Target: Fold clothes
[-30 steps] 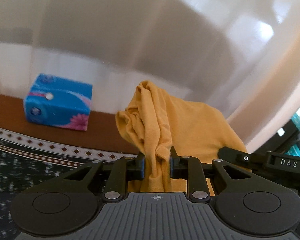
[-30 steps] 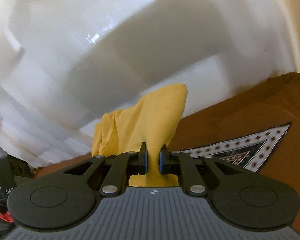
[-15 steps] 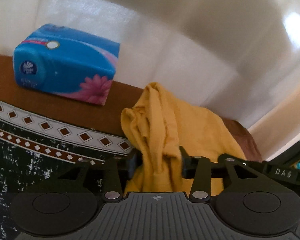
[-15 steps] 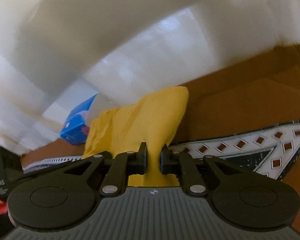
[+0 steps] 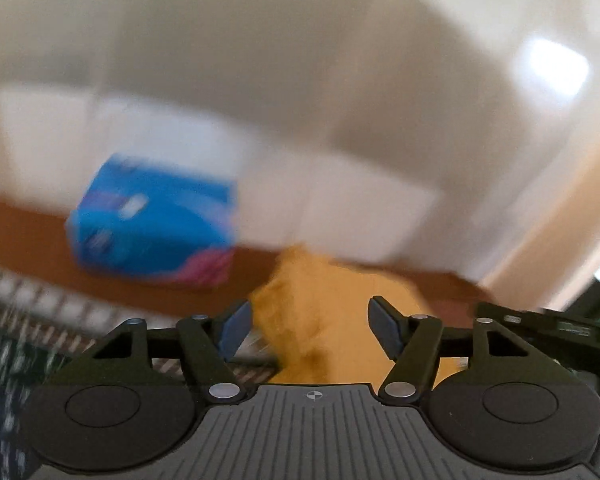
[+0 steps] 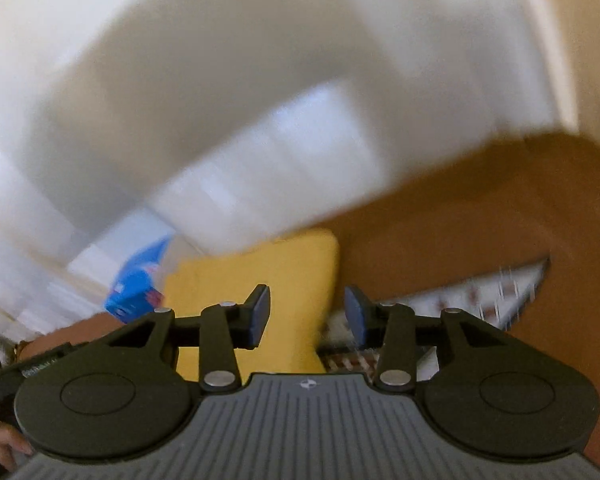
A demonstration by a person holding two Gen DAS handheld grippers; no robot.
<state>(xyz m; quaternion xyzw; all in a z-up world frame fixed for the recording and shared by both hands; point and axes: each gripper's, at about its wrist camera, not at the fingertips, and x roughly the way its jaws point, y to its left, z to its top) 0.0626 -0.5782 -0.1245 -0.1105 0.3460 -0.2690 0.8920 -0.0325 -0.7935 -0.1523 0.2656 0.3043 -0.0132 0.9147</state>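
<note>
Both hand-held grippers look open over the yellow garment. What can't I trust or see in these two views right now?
- Yellow garment: left wrist view is motion-blurred, so folds and edges are unreadable; its near part is hidden behind the left hand-held gripper.
- Yellow garment, right wrist view: lower part is hidden by the right hand-held gripper.
- Blue tissue pack: print is smeared.
- Patterned cloth: streaked and cut off.

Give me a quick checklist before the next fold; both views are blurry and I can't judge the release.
1. Left gripper open: ok.
2. Right gripper open: ok.
3. Yellow shirt free of both sets of pads: looks ok, but blur leaves doubt.
4. Shirt lying flat on the patterned cloth: cannot tell.
5. Tissue box clear of the shirt: ok, it sits apart to the left.
6. Fold edges lined up: cannot tell.
</note>
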